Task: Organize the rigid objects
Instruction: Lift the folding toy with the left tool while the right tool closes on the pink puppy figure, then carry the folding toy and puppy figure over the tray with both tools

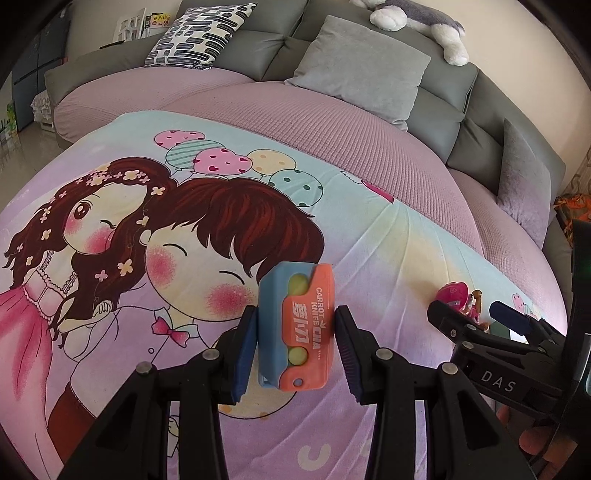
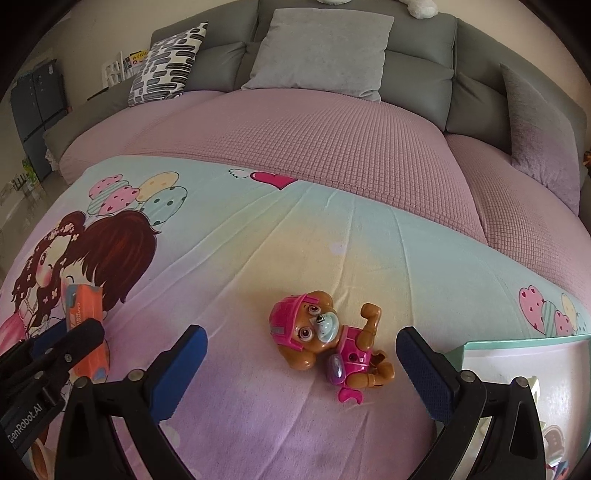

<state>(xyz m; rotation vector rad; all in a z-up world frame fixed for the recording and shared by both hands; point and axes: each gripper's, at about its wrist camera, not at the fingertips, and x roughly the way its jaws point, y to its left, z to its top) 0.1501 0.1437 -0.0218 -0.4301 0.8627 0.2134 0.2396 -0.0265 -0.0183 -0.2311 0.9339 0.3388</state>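
An orange and blue toy carrot knife sits between the blue pads of my left gripper, which is shut on its two sides just above the cartoon blanket. In the right wrist view the same toy knife shows at the far left inside the left gripper. A brown puppy figure in a pink helmet and vest lies on its back on the blanket. My right gripper is open and wide, one finger on each side of the puppy, touching nothing. The left wrist view also catches the right gripper with the puppy figure beyond it.
A teal-edged container stands at the right, close to the right finger. Behind the blanket lies a pink quilted sofa seat with grey cushions, a patterned cushion and a plush toy on the backrest.
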